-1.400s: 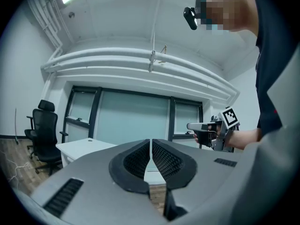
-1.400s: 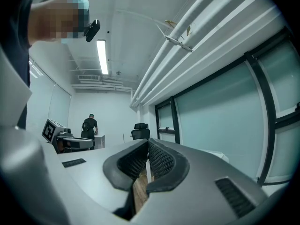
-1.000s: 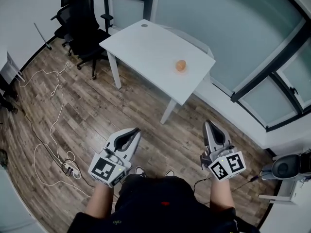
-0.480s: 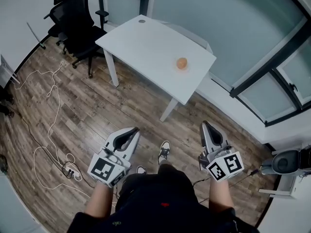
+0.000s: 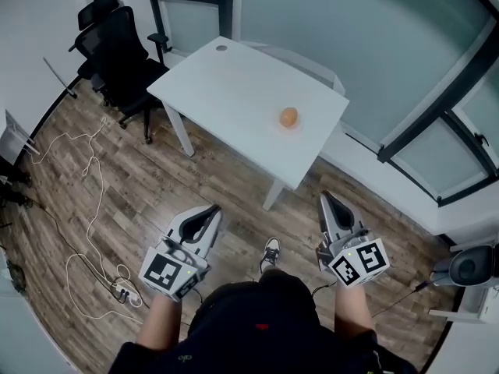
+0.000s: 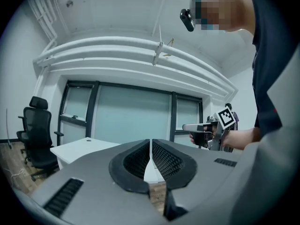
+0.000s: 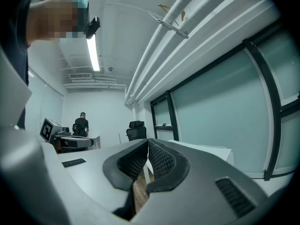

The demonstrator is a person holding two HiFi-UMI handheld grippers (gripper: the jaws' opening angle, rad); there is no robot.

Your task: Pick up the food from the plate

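1 orange food piece (image 5: pixel 288 117) on the far table (image 5: pixel 234 76) (plate too faint to tell); left gripper (image 5: pixel 210 210) and right gripper (image 5: pixel 325 199) closed, empty.

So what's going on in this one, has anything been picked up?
Nothing is being handled yet. A person stands on the wood floor, short of the white table, holding a tool in each hand. The left tool and the right tool are both shut, with nothing between their jaws. The small orange-brown food sits untouched on the tabletop, well ahead of both tools.
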